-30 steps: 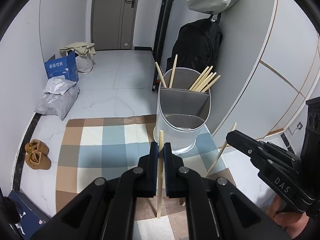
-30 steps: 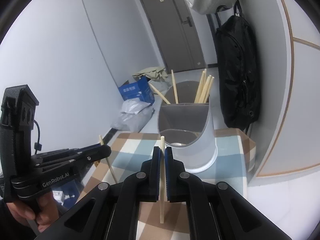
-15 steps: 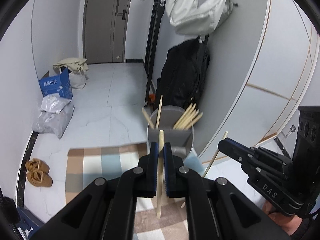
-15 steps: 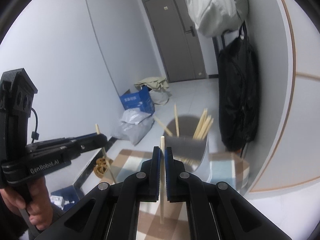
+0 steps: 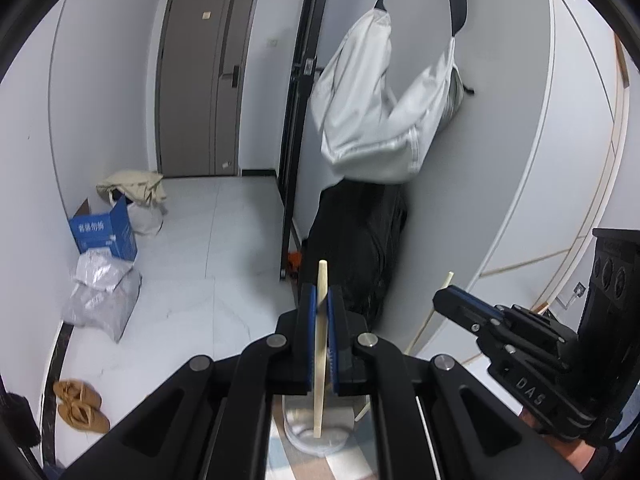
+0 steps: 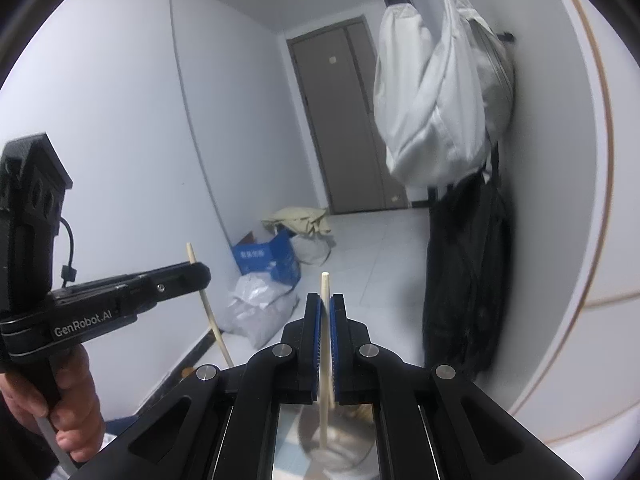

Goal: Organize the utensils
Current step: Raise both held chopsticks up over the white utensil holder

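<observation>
My left gripper (image 5: 320, 344) and right gripper (image 6: 326, 344) each clamped an upright chopstick (image 5: 320, 360), long axis vertical; the holder (image 5: 316, 436) sat directly beneath both tips, neither nearer.

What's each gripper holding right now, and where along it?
Each holds one chopstick. The left gripper pinches its chopstick near the upper end; the right gripper grips its chopstick the same way.

My left hand-held gripper (image 5: 320, 320) is matt black plastic with blue rubbery pads (image 5: 308, 328) and bright metal screws, pinching a pale, smooth wooden chopstick (image 5: 320, 344). The right hand-held gripper (image 6: 326, 320) looks the same, with its own wooden stick (image 6: 325, 360). The floor (image 5: 192, 280) is glossy tile.
</observation>
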`<state>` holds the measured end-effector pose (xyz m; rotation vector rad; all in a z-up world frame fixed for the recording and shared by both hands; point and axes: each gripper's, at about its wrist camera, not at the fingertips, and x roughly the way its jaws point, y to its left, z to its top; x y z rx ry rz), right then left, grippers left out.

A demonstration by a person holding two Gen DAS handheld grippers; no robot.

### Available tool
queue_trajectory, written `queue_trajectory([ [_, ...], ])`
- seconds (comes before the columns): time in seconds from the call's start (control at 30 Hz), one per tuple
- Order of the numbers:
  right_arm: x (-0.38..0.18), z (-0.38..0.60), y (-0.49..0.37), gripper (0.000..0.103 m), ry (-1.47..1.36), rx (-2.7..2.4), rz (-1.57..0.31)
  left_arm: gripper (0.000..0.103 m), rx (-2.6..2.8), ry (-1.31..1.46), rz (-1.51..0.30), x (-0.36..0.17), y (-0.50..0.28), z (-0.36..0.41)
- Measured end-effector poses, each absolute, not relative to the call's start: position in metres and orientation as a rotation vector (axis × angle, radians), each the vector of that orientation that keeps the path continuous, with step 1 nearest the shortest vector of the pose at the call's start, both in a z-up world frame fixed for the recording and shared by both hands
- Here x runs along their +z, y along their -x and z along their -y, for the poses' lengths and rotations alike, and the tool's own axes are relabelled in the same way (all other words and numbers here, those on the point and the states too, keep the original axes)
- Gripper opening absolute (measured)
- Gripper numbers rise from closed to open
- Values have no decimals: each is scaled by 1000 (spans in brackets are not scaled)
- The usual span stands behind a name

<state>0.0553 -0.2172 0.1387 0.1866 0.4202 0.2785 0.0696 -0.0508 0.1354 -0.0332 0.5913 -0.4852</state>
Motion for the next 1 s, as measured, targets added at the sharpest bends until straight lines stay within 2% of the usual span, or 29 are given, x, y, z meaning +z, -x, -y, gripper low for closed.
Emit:
queue_trajectory([
  [0.23, 140, 223, -88, 4, -191, 257, -407, 1, -485, 42, -581, 123, -93, 53],
  [0.6, 100, 230, -122, 4, -213, 236, -453, 1, -510, 70, -634, 80, -122, 55],
  [1.0, 69, 220, -127, 4, -197, 264, -510, 1, -537, 56, -671, 61, -128, 60],
])
